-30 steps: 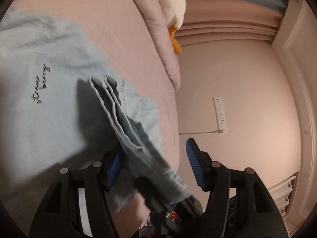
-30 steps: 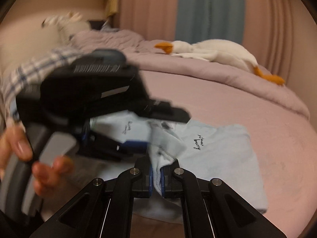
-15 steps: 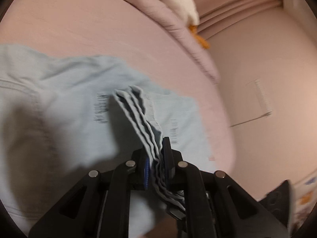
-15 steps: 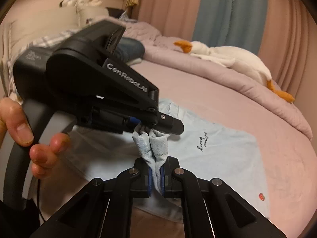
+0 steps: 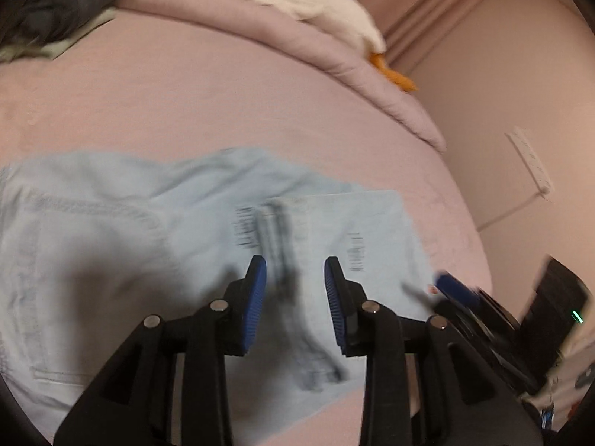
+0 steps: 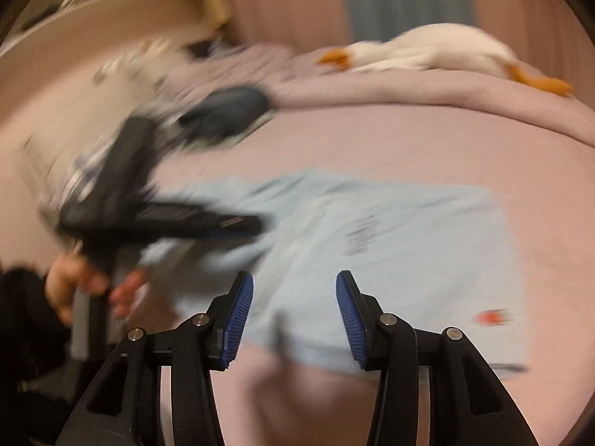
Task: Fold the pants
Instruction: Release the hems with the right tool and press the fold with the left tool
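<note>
Light blue pants (image 5: pixel 122 245) lie on the pink bed, with black script print and a small red mark near one hem; they also show in the right wrist view (image 6: pixel 401 245). My left gripper (image 5: pixel 295 297) is open and empty just above the cloth, a blurred bunch of fabric lying between and ahead of its blue pads. My right gripper (image 6: pixel 293 316) is open and empty over the near edge of the pants. The left gripper's black body (image 6: pixel 156 215) and the hand holding it show blurred at the left of the right wrist view. The right gripper's body (image 5: pixel 502 319) shows at the lower right of the left wrist view.
The pink bed sheet (image 5: pixel 223 104) spreads all around the pants. A rolled pink duvet (image 6: pixel 427 89) with a white goose plush (image 6: pixel 427 52) lies at the far side. A dark folded garment (image 6: pixel 227 111) sits far left. A wall with a socket strip (image 5: pixel 528 163) is right of the bed.
Both grippers were shut on a bunched fold of the pants; both have opened and let it go. The cloth has dropped onto the bed and the grippers have pulled back.
</note>
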A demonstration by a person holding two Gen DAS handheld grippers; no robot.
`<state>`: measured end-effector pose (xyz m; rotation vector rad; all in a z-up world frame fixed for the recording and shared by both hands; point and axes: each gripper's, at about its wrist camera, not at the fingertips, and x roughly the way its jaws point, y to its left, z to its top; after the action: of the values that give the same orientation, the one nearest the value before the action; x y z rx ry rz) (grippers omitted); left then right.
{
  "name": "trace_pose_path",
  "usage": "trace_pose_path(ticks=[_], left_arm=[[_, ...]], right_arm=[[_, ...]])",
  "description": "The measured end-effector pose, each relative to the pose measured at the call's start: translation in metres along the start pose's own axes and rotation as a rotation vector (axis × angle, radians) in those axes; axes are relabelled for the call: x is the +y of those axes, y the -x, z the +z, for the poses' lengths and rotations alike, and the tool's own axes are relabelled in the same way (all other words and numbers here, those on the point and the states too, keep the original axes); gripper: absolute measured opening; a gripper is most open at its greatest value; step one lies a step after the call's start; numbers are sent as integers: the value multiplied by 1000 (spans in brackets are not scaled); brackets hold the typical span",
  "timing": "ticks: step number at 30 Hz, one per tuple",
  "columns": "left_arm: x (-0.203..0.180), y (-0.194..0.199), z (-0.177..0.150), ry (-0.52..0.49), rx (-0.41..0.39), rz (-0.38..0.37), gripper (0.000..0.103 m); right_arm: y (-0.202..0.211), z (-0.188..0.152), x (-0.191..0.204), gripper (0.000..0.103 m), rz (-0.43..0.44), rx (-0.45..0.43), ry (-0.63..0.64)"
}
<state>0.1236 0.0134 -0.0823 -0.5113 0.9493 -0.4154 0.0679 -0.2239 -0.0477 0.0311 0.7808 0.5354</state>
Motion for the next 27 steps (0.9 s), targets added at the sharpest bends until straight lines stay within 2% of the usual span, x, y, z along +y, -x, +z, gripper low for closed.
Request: trace_pose_path(ticks=[2,4,5,8,9,10,11,15,17,20,22,23,24,27], left_arm=[[-21,-9,1,-47,13,-48,30],[-40,-22,-1,-95,31,-67,30],[-46,-30,-4,-117,49,-61,30],[-44,-54,-14,-131,105,24,26],[-38,-58,-18,-119,129,48,19],[-27,-60,-25,-97,154,63,8],[-20,-57,-30,-89,161,72,4],[-1,-31,-49,-93,162,46,2],[5,-20,-57,-99,153,40,3],[13,-20,-57,-61,160,26,3],[10,-19,-58,-63,160,21,3],[10,-18,-59,-66,159,17,3],[9,-16,-60,-61,159,11,3],[15,-10,-62,-49,152,9,3]], right_arm=[[-2,4,-20,46,-126,20,-27],[-6,3,-34,42,-194,46,-34],[-9,0,-36,37,-214,61,-26],[-28,-11,-40,37,-281,140,17],[-36,-17,-40,37,-292,170,34],[-40,-19,-40,37,-297,178,49],[-40,-20,-39,37,-300,177,65],[-36,-5,-42,36,-279,204,46],[-31,8,-30,36,-207,164,63],[-46,28,-2,36,-81,154,105],[-72,41,21,22,21,188,137],[-86,44,32,13,39,211,165],[-105,46,44,9,36,247,206],[-148,48,67,7,25,324,257]])
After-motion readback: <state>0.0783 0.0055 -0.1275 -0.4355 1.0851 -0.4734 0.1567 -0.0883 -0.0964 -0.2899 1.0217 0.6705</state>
